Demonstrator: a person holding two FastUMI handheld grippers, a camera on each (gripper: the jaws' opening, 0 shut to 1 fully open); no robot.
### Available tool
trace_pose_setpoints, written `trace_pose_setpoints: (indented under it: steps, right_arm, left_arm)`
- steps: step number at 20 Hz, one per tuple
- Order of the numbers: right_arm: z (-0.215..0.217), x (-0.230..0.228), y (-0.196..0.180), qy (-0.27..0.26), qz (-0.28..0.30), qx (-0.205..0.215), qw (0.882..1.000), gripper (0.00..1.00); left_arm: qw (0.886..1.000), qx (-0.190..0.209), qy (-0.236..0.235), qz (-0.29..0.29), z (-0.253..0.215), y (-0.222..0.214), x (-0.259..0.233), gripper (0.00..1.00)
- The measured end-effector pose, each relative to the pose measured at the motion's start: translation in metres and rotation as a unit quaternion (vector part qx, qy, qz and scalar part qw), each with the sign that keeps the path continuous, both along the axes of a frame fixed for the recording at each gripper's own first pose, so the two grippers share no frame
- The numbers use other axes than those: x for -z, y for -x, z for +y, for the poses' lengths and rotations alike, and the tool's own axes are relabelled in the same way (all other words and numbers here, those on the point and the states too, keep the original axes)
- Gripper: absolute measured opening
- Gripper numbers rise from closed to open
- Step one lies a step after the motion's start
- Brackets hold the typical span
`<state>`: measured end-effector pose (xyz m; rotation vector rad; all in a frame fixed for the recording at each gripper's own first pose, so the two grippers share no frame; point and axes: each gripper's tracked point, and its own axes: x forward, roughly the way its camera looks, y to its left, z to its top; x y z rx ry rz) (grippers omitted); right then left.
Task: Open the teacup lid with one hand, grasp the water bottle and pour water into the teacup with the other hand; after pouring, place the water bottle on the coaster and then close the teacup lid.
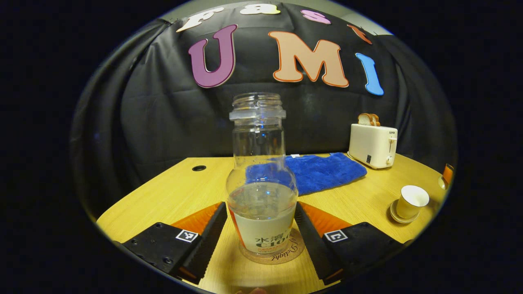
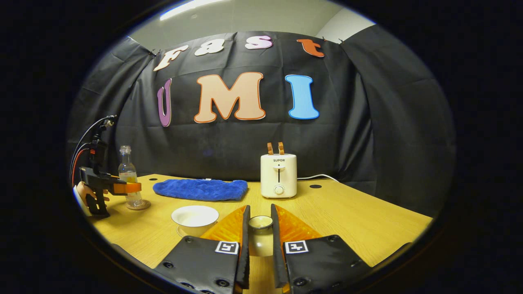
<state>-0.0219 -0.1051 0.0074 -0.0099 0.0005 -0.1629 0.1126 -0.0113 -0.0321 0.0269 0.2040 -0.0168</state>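
The water bottle [image 1: 261, 192] stands uncapped and upright on the coaster [image 1: 273, 251], roughly half full of clear water. The left gripper [image 1: 261, 228] has its 2 fingers spread to either side of the bottle; whether they touch it I cannot tell. Off to the right on the wooden table [image 1: 171, 196], the teacup [image 1: 410, 201] sits open on its saucer. The right gripper [image 2: 260, 239] pinches the teacup lid [image 2: 260, 222] just beside the cup. A blue cloth [image 2: 200, 190] and a toaster [image 2: 278, 174] holding 2 slices sit behind.
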Motion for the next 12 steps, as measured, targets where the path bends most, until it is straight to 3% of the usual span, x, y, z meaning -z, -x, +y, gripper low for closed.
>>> trace_pose_setpoints:
  steps: [5,12]
  right_arm:
    - [0.017,0.001,-0.006,-0.002,0.001,-0.037,0.999,0.27]
    - [0.065,0.004,-0.032,-0.005,0.008,-0.119,0.993,0.27]
  left_arm:
    - [0.999,0.003,-0.011,-0.034,-0.001,0.019,-0.008,0.95]
    - [0.994,-0.001,-0.035,-0.099,-0.002,0.037,-0.030,0.94]
